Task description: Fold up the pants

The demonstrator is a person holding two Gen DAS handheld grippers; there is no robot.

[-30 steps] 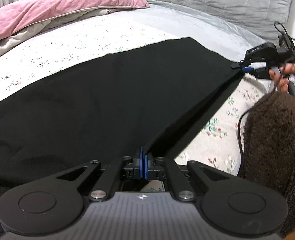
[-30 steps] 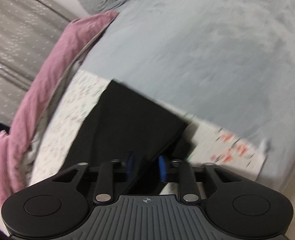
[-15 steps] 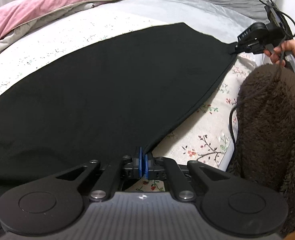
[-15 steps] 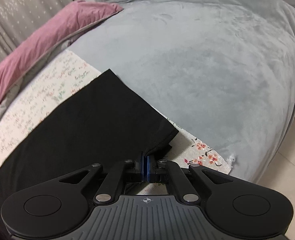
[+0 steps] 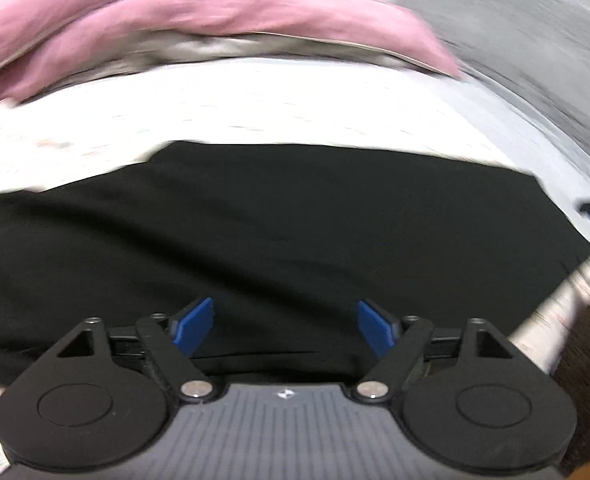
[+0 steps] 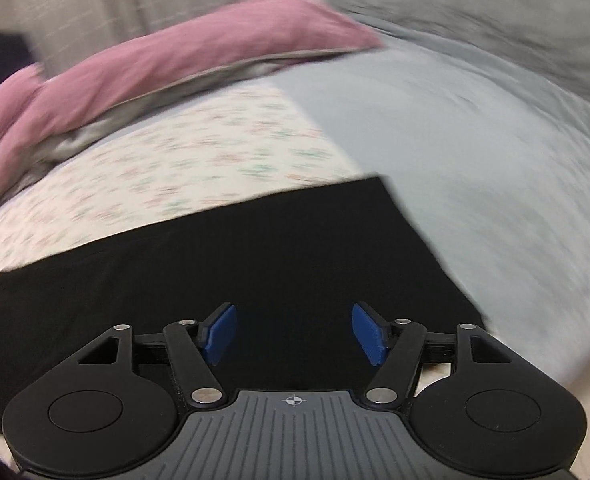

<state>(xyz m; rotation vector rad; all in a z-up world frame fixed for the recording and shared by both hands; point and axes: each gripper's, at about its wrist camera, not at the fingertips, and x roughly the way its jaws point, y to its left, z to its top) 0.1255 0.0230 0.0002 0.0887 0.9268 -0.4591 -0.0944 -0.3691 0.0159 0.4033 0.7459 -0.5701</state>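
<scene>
The black pants [image 5: 279,232] are lying spread flat across the bed, resting on the flowered sheet [image 6: 199,152] with their far end reaching onto the grey blanket [image 6: 475,152]. That broad, flat lie is what a fold needs: the cloth is being left smoothed out so that the next crease can fall straight.

The left tongs [image 5: 286,324] are standing wide apart, their blue pads [image 5: 194,325] clear of the cloth; the jaws have just been opening, and nothing is caught between them. The right tongs [image 6: 295,330] are likewise parted, less widely, having just been opening too, and they are hovering over the pants near the square far corner without pinching any fabric. Both are looking down at a slant on the garment, which suits letting go of an edge and lining up for a fresh grip.

Both views are smeared by motion, so whether the pants are lying in one layer or already doubled over is hard to say; a faint seam line near the left tongs may be a folded edge. The pink pillow [image 6: 167,60] is sitting at the head of the bed, well apart from the pants. A brown fleecy sleeve [image 5: 587,360] is showing at the right of the left view.
</scene>
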